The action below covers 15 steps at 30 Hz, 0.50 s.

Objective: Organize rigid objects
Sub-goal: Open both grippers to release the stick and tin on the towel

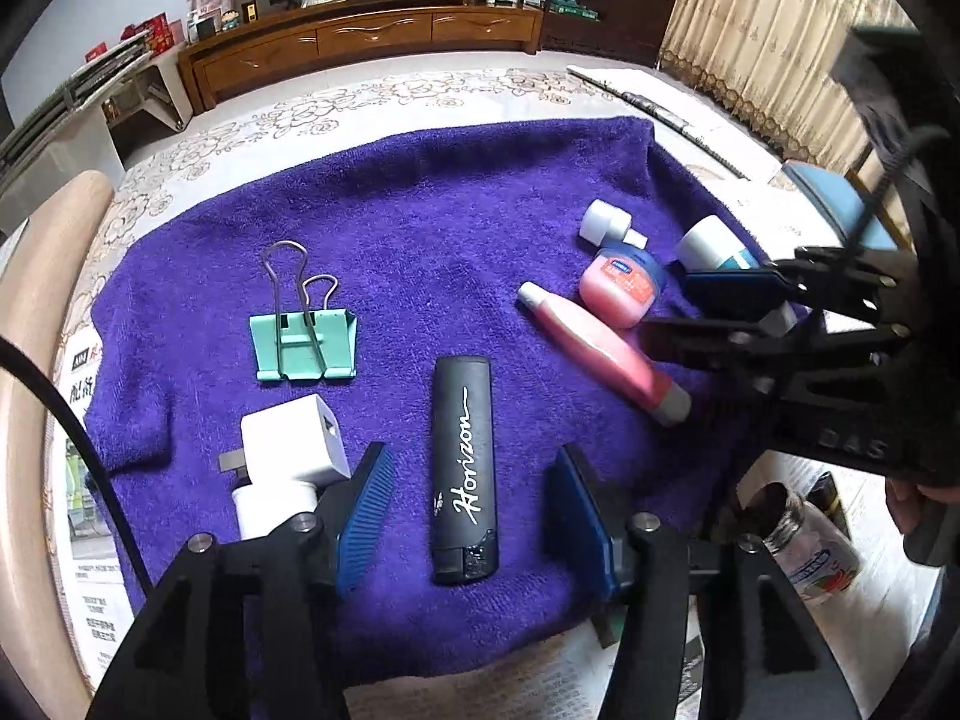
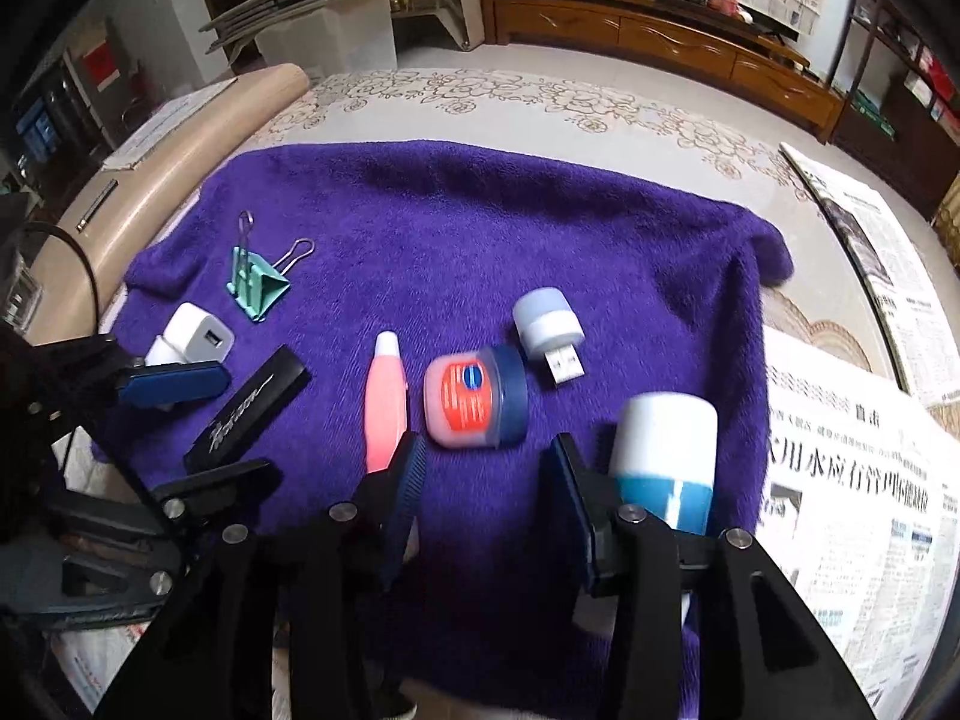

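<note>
A purple towel (image 1: 420, 210) holds several small objects. My left gripper (image 1: 474, 498) is open, its blue pads on either side of a black "Horizon" lighter (image 1: 463, 468). A white USB charger (image 1: 297, 441) lies just left of it, a green binder clip (image 1: 306, 339) beyond. My right gripper (image 2: 489, 480) is open and empty, just short of a pink Vaseline jar (image 2: 474, 399). A pink tube (image 2: 385, 402) lies left of the jar, a white-and-blue bottle (image 2: 666, 456) right, a white USB light (image 2: 549, 330) beyond.
Newspapers (image 2: 858, 480) cover the table to the right of the towel. A glass jar (image 1: 804, 534) stands off the towel's near right corner. A wooden roll (image 2: 180, 144) lies along the left edge. A wooden cabinet (image 1: 360, 42) stands far behind.
</note>
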Each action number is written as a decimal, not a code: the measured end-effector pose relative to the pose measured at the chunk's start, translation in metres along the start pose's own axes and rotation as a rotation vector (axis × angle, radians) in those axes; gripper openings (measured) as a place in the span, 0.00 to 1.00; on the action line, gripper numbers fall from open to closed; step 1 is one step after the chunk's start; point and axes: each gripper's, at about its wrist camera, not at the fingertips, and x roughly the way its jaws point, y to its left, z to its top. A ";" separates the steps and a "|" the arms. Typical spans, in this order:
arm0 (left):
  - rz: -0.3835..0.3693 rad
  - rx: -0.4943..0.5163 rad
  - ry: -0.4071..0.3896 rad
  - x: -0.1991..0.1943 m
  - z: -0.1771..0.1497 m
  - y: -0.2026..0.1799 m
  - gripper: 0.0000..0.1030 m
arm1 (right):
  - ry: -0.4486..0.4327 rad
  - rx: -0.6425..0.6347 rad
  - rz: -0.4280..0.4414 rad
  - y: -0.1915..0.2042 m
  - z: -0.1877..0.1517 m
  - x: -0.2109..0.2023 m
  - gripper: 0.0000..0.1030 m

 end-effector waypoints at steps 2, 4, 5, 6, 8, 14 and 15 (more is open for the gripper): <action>-0.017 -0.002 -0.012 -0.005 -0.002 -0.001 0.56 | -0.020 0.009 0.001 0.000 -0.005 -0.010 0.51; -0.031 -0.008 -0.031 -0.012 -0.004 -0.005 0.68 | -0.045 0.026 0.014 -0.002 -0.010 -0.025 0.59; -0.042 -0.011 -0.045 -0.018 -0.006 -0.006 0.69 | -0.057 0.036 0.018 -0.003 -0.013 -0.032 0.61; -0.045 -0.012 -0.062 -0.025 -0.008 -0.009 0.75 | -0.074 0.050 0.020 -0.005 -0.017 -0.042 0.65; -0.038 -0.007 -0.097 -0.037 -0.012 -0.015 0.82 | -0.102 0.070 0.014 -0.008 -0.026 -0.060 0.77; -0.031 -0.001 -0.147 -0.067 -0.036 -0.045 1.00 | -0.154 0.134 -0.034 -0.024 -0.065 -0.112 1.00; -0.051 -0.020 -0.141 -0.069 -0.039 -0.051 1.00 | -0.161 0.146 -0.037 -0.028 -0.074 -0.118 1.00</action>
